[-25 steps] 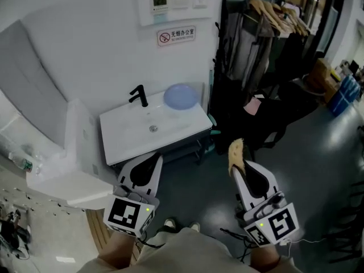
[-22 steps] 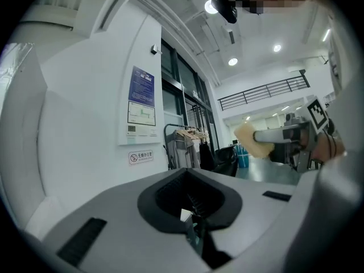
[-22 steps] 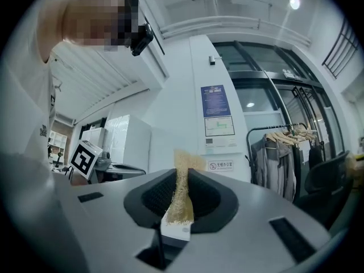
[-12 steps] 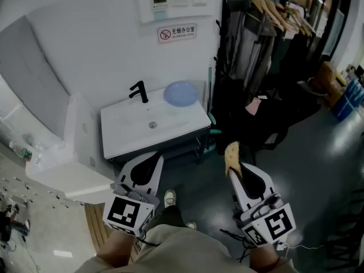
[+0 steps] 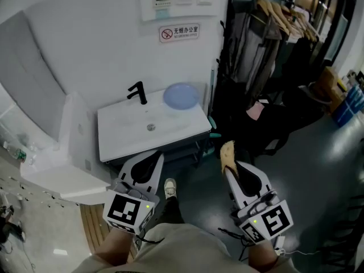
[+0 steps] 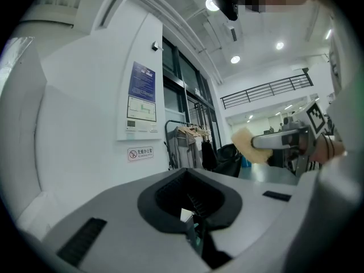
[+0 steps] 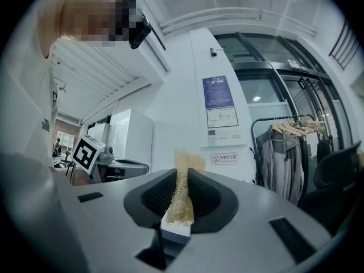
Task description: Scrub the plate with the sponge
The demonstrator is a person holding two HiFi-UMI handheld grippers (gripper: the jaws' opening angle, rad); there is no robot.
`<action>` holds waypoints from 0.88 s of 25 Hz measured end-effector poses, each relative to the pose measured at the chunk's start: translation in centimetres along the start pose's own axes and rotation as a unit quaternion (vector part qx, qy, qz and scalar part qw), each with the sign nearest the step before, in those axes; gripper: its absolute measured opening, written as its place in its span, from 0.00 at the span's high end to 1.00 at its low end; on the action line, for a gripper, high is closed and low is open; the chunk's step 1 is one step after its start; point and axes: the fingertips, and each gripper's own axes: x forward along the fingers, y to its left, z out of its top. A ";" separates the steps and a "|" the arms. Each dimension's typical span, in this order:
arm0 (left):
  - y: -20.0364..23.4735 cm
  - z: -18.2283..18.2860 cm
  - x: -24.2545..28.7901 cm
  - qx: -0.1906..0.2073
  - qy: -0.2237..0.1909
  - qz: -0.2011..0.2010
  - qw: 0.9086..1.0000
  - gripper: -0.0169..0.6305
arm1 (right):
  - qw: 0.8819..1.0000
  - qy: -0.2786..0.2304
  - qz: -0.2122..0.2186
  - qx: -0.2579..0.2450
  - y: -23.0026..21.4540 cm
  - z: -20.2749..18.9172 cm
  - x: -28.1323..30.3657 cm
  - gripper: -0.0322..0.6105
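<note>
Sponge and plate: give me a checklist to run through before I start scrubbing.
1. Sponge gripped by right gripper: ok, jaws shut on it.
2. Left gripper free: ok, jaws together, nothing between them.
3. Plate found: ok, at the back right corner of the sink, beside the faucet.
4. Plate lying flat: cannot tell.
5. Sponge touching plate: not ok, both grippers are short of the sink.
6. Plate steadied: not ok, nothing holds it.
</note>
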 end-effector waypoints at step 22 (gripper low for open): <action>18.4 -4.4 17.5 -0.023 0.040 -0.004 0.999 0.96 | 0.999 0.051 0.006 0.013 -10.4 -3.4 23.7 0.84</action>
